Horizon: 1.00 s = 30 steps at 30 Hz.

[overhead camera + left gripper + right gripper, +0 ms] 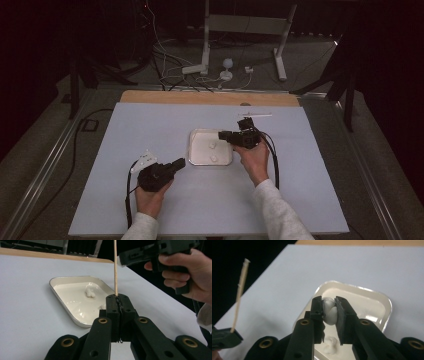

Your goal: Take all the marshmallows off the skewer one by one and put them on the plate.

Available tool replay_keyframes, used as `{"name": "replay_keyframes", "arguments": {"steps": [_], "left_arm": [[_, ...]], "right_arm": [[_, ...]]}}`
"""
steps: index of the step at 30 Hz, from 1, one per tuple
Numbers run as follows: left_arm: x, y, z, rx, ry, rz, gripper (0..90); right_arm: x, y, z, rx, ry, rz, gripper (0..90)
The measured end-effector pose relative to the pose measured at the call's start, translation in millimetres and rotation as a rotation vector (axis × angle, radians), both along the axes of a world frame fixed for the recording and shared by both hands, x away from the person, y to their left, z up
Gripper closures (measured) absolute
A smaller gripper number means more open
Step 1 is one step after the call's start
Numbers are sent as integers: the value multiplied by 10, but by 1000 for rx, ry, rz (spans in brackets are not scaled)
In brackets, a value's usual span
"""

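L gripper (117, 301) clamped on upright wooden skewer (115, 267), just beside white tray (65, 280); R gripper (329, 306) over tray w/ jaws pressing a white marshmallow (329, 311); 2nd marshmallow (329, 345) in tray below R jaws.

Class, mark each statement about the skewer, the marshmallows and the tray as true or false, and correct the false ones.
1. The left tool clamps a wooden skewer. True.
2. The right tool has nothing between its jaws. False: a white marshmallow sits between them.
3. The tray rests on the white table. True.
4. The skewer already carries a marshmallow. False: it is bare.
5. Another marshmallow lies in the tray. True.
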<state>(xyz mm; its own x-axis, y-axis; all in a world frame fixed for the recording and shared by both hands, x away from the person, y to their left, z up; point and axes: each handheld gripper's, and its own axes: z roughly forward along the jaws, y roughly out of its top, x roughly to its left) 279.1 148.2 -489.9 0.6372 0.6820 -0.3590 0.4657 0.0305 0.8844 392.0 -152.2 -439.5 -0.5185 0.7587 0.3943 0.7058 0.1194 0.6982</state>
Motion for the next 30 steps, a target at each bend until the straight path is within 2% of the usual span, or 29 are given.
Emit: {"name": "replay_keyframes", "arguments": {"steps": [2,5,8,11,17,21,23,24,26,30], "left_arm": [[3,-3,-2,0,2,0,897],[11,-5,-8,3,6,3,896],[18,-18,-17,3,13,8,896],[22,-35,-17,3,20,14,896],[66,-38,-11,-29,45,45,895],[104,-30,23,-43,56,62,894],[124,-15,32,-61,67,71,893],[135,-10,36,-62,72,77,893],[155,-14,55,-58,76,80,893],[199,-43,127,-63,74,80,891]], "right_arm": [[18,-3,-48,-7,16,-7,679],[37,-16,-96,-10,28,-25,527],[35,-23,-118,-18,23,-21,463],[18,-27,-126,15,12,11,388],[-56,-13,-119,66,-9,113,263],[-133,1,-96,63,-39,165,135],[-214,1,-78,54,-75,187,78],[-266,-1,-67,40,-105,179,29],[-353,-17,-52,10,-148,176,0],[-445,-119,-42,21,-179,172,0]]}}
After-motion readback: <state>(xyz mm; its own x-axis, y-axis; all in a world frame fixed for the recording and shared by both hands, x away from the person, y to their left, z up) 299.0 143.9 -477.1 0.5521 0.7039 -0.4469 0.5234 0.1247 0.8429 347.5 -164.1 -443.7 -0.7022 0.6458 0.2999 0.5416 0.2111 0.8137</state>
